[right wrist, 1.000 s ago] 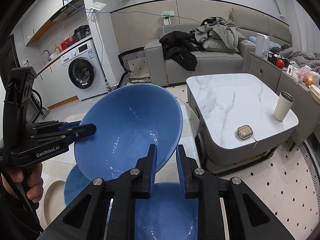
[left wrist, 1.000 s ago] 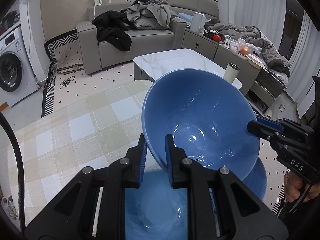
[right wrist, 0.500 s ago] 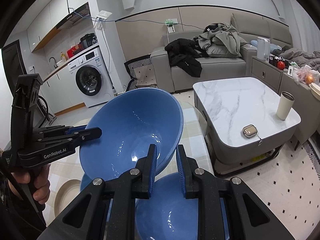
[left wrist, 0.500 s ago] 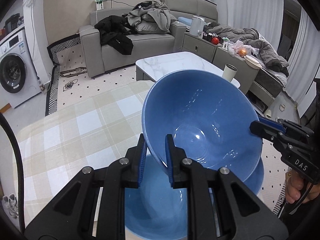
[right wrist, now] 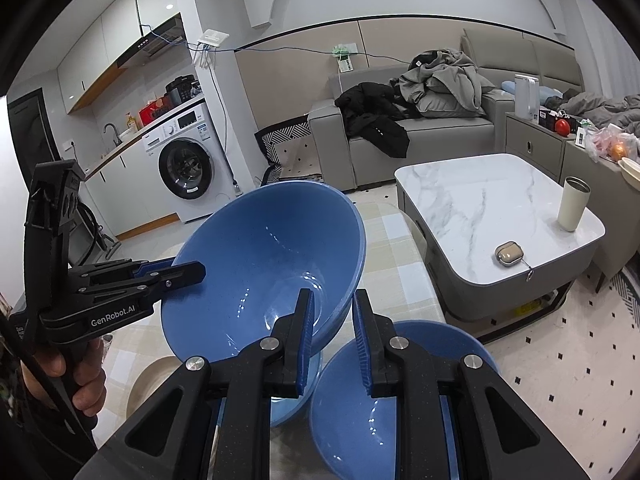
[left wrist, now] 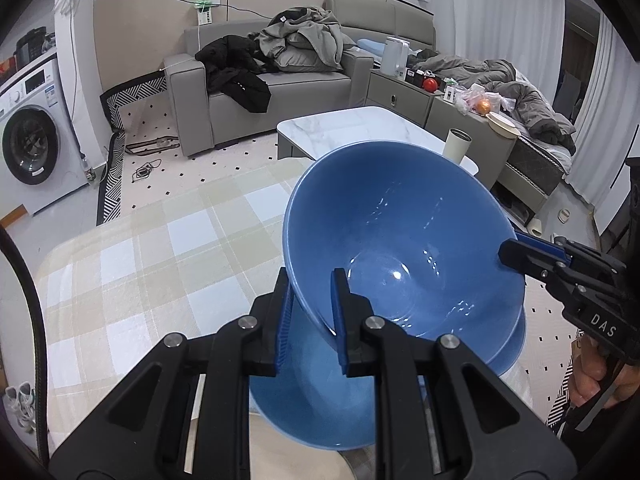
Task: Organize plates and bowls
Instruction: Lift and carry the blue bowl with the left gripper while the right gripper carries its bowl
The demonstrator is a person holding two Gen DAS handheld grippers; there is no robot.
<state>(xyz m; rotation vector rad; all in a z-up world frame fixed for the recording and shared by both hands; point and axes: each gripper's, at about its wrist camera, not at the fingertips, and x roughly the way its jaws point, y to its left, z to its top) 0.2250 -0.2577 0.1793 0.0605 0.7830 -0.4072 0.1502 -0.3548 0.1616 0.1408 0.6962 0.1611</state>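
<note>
A large blue bowl point(left wrist: 400, 248) point(right wrist: 264, 272) hangs tilted in the air, gripped from both sides. My left gripper point(left wrist: 310, 312) is shut on its near rim in the left wrist view, and shows in the right wrist view as the left gripper point(right wrist: 188, 272) on the bowl's left rim. My right gripper point(right wrist: 332, 320) is shut on the opposite rim; in the left wrist view the right gripper point(left wrist: 516, 250) pinches the bowl's right edge. Below lie a second blue bowl point(left wrist: 312, 400) point(right wrist: 384, 420) and a third blue bowl point(right wrist: 290, 404), partly hidden by the held one.
The bowls rest on a table with a beige checked cloth point(left wrist: 160, 264). A beige plate point(right wrist: 150, 380) lies beside them. Beyond stands a marble coffee table point(right wrist: 480, 200) with a cup point(right wrist: 574, 204); a sofa point(left wrist: 260, 96) and washing machine point(right wrist: 188, 168) sit further off.
Both grippers have carried the held bowl sideways and slightly up; the lower bowl now sits off to the right in the right wrist view. Both grips are unchanged.
</note>
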